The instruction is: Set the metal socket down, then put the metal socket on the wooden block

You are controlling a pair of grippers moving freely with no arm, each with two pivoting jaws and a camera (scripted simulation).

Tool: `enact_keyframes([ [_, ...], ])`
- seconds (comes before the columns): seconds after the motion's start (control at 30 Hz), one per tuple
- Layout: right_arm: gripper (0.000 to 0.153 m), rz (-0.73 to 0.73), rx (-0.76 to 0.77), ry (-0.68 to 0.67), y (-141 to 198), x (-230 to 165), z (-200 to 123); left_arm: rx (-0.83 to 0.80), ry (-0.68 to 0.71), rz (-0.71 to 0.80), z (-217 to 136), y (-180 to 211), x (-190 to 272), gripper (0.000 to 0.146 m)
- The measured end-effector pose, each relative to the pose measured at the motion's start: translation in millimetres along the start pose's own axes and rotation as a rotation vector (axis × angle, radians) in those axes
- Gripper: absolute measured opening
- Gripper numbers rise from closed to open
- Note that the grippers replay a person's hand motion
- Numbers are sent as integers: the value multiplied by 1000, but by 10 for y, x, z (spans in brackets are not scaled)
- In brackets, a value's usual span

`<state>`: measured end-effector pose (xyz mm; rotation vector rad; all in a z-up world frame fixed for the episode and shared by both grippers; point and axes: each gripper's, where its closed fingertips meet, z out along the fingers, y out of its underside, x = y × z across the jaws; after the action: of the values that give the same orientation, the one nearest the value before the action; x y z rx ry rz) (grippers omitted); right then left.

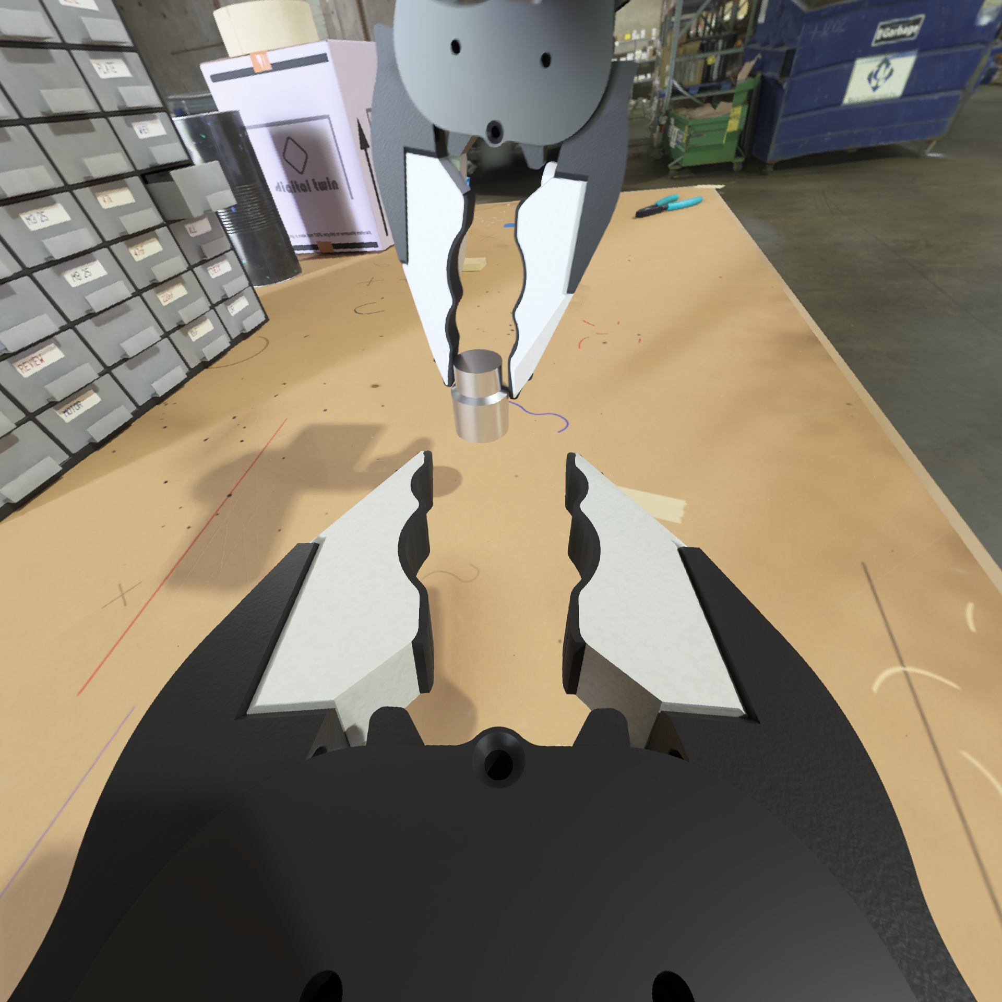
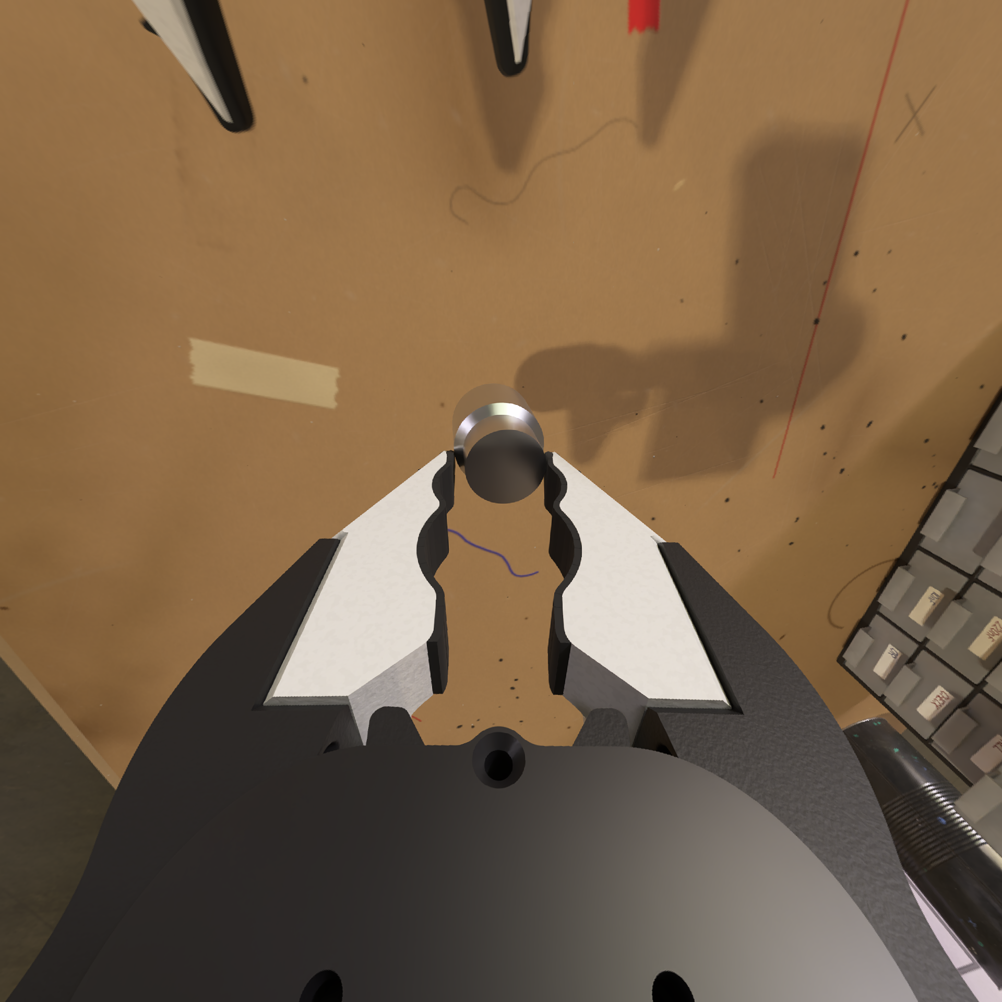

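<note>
While gripped, metal socket (image 1: 481,398) between right gripper (image 2: 500,461) tips

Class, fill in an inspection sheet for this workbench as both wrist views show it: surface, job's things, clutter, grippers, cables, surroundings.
Surface: brown board tabletop, pen-marked, speckled; strip of beige tape.
Job's things: stepped silver metal socket held upright above the board; small pale wooden block farther back, partly hidden.
Clutter: teal-handled pliers; red tape piece.
Grippers: right gripper clamps the socket's narrow end; left gripper open, empty, facing it.
Cables: nothing seen.
Surroundings: grey drawer cabinet, dark metal cylinder, white carton, blue dumpster.
</note>
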<state>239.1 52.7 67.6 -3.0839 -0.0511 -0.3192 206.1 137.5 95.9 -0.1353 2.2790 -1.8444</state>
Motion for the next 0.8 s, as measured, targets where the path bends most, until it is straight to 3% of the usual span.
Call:
enact_keyframes([
  [0.43, 33, 25, -30, -6, 68, 28, 201, -38, 28, 5, 60, 151, -13, 55],
  [0.63, 33, 30, -19, -16, 65, 10, 242, -56, 27, -6, 63, 213, -43, 69],
  [0.8, 33, 42, -16, -27, 78, -2, 291, -65, 7, -12, 63, 243, -80, 72],
])
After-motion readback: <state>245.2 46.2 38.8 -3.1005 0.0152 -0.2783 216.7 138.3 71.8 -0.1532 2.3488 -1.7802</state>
